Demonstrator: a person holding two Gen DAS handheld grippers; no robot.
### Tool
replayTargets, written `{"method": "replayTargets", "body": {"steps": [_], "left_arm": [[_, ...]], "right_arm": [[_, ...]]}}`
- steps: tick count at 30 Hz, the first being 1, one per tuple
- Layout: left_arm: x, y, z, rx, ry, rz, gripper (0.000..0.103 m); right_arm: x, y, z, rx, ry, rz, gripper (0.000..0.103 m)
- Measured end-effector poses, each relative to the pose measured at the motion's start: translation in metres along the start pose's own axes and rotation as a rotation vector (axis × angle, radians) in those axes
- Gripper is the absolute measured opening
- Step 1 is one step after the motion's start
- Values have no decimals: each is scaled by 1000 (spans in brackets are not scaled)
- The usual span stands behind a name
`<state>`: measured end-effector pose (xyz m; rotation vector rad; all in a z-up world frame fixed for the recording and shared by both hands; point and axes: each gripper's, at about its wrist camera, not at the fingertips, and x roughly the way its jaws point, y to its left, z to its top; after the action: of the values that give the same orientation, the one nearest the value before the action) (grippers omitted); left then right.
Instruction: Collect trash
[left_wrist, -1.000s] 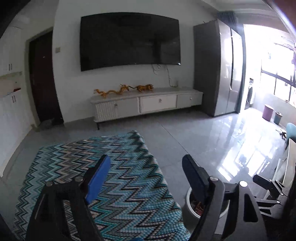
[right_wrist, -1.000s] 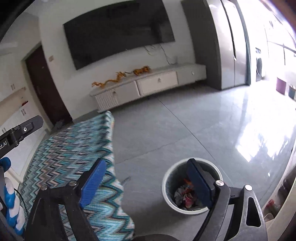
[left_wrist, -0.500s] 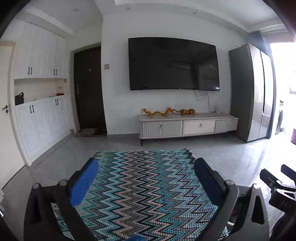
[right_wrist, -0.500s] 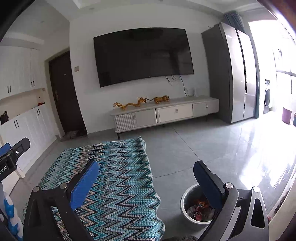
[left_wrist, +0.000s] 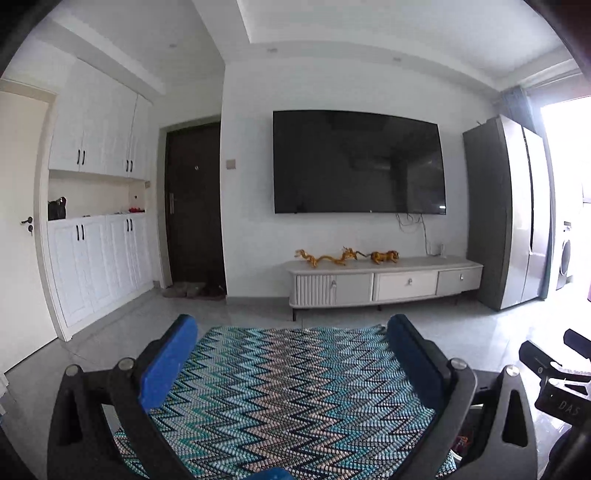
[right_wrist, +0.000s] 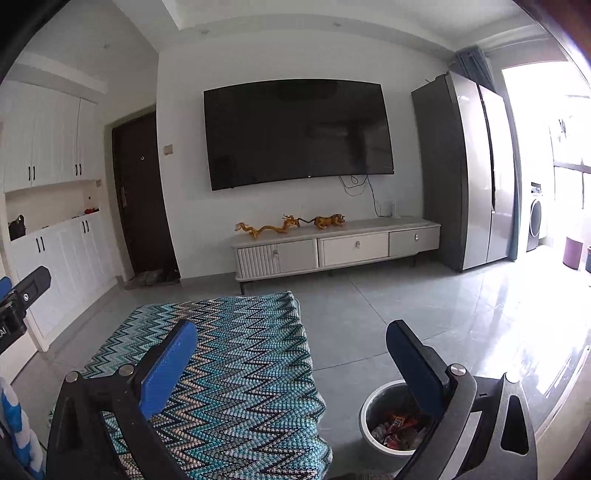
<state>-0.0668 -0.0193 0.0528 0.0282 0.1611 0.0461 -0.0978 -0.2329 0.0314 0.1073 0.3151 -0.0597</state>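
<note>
- The left gripper (left_wrist: 291, 354) has its two blue-padded fingers (left_wrist: 168, 363) spread wide apart, with nothing between them; it looks out nearly level over the room.
- The right gripper (right_wrist: 291, 363) also stands with its jaws fully apart and holds nothing.
- Under both grippers lies a zigzag-patterned cloth (right_wrist: 240, 369) in teal, blue, black and beige, covering a raised surface whose right edge drops toward the floor.
- The trash bin (right_wrist: 373, 406), a round grey-white pail, stands on the tiled floor (right_wrist: 424, 310) just beside the right edge of the cloth; the right finger of the right gripper hides part of its rim.
- Inside the bin lie crumpled wrappers (right_wrist: 397, 428), red, orange and white; which pieces they are cannot be told.
- From the left wrist camera only a sliver of the bin shows, low at the right behind the gripper's frame.
- On the far wall hangs a large dark television (left_wrist: 358, 164), its cables trailing down to a long pale TV cabinet (left_wrist: 384, 284) with drawers.
- Golden dragon and tiger figurines (left_wrist: 347, 256) sit on the cabinet top.
- A tall grey refrigerator (right_wrist: 465, 170) stands right of the cabinet, and a washing machine (right_wrist: 537, 218) shows beyond it in bright daylight.
- At the left are a dark entrance door (left_wrist: 194, 203) and white cupboards (left_wrist: 96, 206) with black handles.
</note>
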Motion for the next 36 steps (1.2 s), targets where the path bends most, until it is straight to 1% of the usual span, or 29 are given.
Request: {"method": "replayTargets", "body": {"steps": [4,12,23,36], "left_arm": [[-3,0,0,2,-14,0,103],[-2,-4,-3,9,-15,-7,103],[10,-16,-14,35,44,-40,103],[13,-21,-16,39,66,-58,103]], "right_arm": [[-4,-3,-2,7,-9,-10,103],[-5,-4,-6,6,-17,-38,103],[-5,-14,-11,18,-9,-71,103],[-1,-20,-14,28,7,-76,103]]}}
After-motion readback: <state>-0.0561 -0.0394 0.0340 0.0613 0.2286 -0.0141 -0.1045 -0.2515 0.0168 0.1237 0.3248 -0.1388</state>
